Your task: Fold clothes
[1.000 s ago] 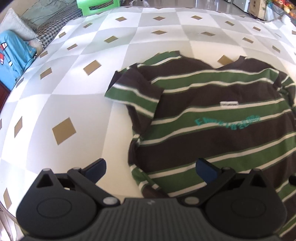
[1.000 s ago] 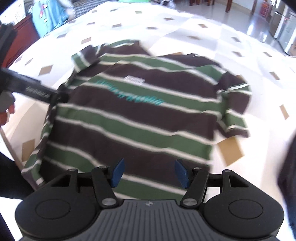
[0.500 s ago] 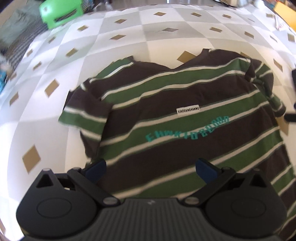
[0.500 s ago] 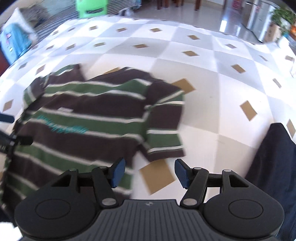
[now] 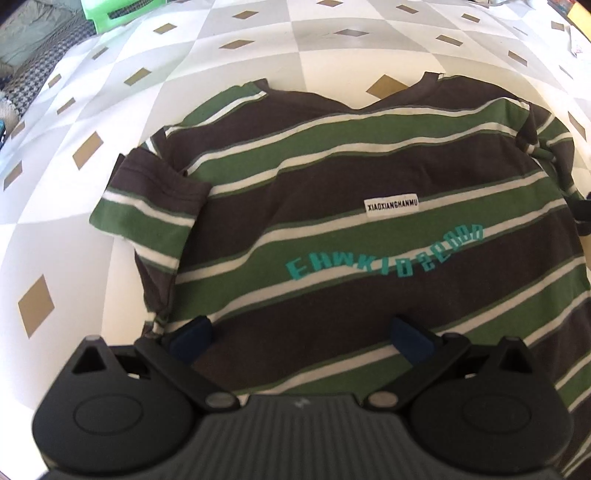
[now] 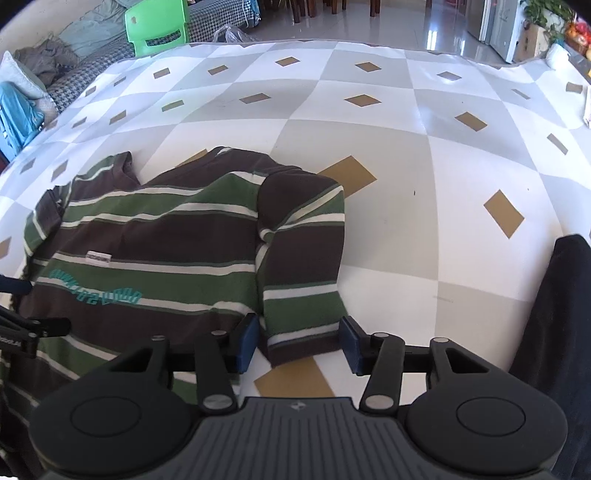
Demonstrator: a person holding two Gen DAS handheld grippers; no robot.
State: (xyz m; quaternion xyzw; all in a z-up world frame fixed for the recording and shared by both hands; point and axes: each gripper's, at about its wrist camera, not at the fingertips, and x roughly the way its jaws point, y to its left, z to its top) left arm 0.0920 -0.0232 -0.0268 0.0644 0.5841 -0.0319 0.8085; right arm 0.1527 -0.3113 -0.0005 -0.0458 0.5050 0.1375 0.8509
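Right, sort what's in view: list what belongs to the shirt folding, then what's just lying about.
Part of the job:
- striped shirt, flat on the checked cloth
- its sleeve, between the open pads of the right gripper, whose jaws have just been closing
- left gripper, open over the hem

Just lying about:
- green chair
- blue garment
- dark cloth at the right edge

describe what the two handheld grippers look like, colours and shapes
Both match. The left gripper and right gripper each have a dark grey ribbed body with a small pale logo, two round black housings at the sides, black linkage arms with silver pivot pins, and dark blue pads on the fingertips.
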